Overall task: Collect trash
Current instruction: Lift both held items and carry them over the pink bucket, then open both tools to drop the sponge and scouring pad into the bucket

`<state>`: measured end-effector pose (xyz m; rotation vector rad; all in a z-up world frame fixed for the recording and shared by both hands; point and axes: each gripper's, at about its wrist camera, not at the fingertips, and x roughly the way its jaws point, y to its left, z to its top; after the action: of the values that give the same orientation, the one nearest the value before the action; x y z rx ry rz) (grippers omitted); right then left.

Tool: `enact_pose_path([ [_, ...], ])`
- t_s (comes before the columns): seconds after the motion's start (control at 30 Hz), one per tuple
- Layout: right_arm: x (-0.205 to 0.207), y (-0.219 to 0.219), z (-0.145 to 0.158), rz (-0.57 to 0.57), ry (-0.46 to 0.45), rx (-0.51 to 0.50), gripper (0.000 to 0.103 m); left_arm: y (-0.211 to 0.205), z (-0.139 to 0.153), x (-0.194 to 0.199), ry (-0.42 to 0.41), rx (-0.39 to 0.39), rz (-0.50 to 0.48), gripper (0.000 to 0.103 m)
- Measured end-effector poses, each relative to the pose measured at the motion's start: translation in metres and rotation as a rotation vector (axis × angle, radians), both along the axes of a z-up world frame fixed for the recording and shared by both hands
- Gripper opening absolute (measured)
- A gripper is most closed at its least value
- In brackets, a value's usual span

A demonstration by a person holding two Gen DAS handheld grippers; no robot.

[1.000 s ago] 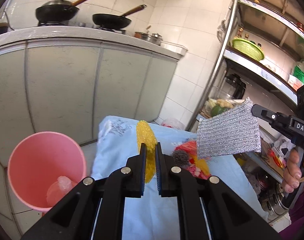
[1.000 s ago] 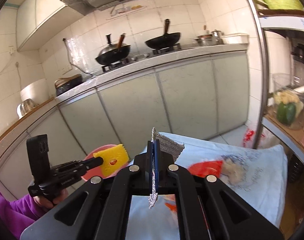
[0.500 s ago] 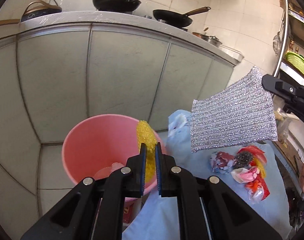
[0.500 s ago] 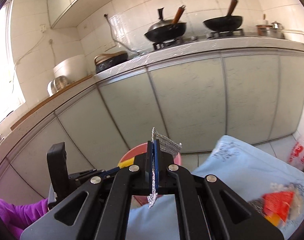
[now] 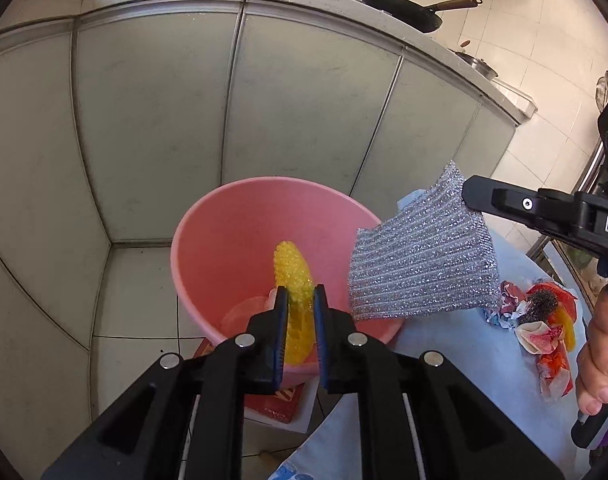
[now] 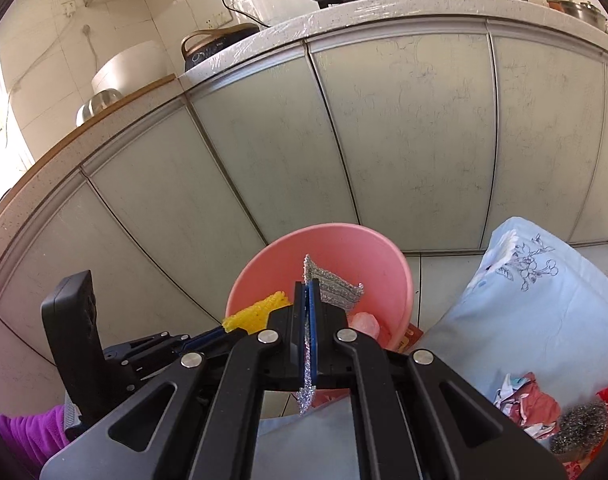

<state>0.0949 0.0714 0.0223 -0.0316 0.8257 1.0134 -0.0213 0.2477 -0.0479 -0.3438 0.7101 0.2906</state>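
A pink bin (image 5: 228, 240) stands on the floor in front of the cabinets, with some pale trash at its bottom. My left gripper (image 5: 300, 292) hangs over its mouth. Its jaws are opening, and the yellow sponge (image 5: 294, 268) still stands edge-on between the pads, touching both. My right gripper (image 6: 307, 284) is shut on a silver scouring cloth (image 6: 337, 286) and holds it over the bin's (image 6: 343, 248) near rim. In the left wrist view the cloth (image 5: 419, 268) hangs flat from the right gripper (image 5: 473, 196) at the bin's right edge. The right wrist view shows the sponge (image 6: 256, 312) sticking out of the left gripper (image 6: 224, 332).
A table under a light blue cloth (image 6: 515, 292) stands right of the bin. On it lie crumpled wrappers (image 5: 543, 340) and a steel wool ball (image 6: 579, 420). Grey cabinet doors (image 5: 304, 100) rise behind the bin. A red packet (image 5: 272, 404) lies under it.
Both grippers swung left and down, from over the table to over the pink bin. The left jaws have spread a little around the yellow sponge. The right still grips the silver cloth.
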Motion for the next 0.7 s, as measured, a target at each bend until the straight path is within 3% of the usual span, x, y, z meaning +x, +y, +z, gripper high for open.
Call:
enact_pose_path([
  [0.07, 0.0, 0.001, -0.002, -0.007, -0.003, -0.012, 0.002, 0.002, -0.001, -0.001, 0.007, -0.008, 0.013, 0.029],
  [0.17, 0.004, 0.001, -0.002, -0.012, 0.015, -0.019, 0.002, 0.005, -0.001, 0.0, 0.013, -0.033, 0.031, 0.04],
  [0.33, 0.008, 0.001, -0.005, 0.003, 0.044, -0.013, 0.007, 0.009, -0.002, -0.002, 0.018, -0.064, 0.042, 0.042],
  [0.37, 0.009, 0.001, -0.005, 0.008, 0.05, -0.006, 0.011, 0.009, -0.001, -0.003, 0.019, -0.063, 0.041, 0.042],
  [0.43, 0.009, 0.0, -0.004, 0.017, 0.057, 0.013, 0.031, 0.008, -0.001, -0.002, 0.02, -0.063, 0.037, 0.042],
  [0.7, 0.0, -0.014, 0.003, -0.004, -0.008, 0.015, 0.033, 0.002, 0.008, -0.002, 0.005, -0.064, 0.018, 0.042],
])
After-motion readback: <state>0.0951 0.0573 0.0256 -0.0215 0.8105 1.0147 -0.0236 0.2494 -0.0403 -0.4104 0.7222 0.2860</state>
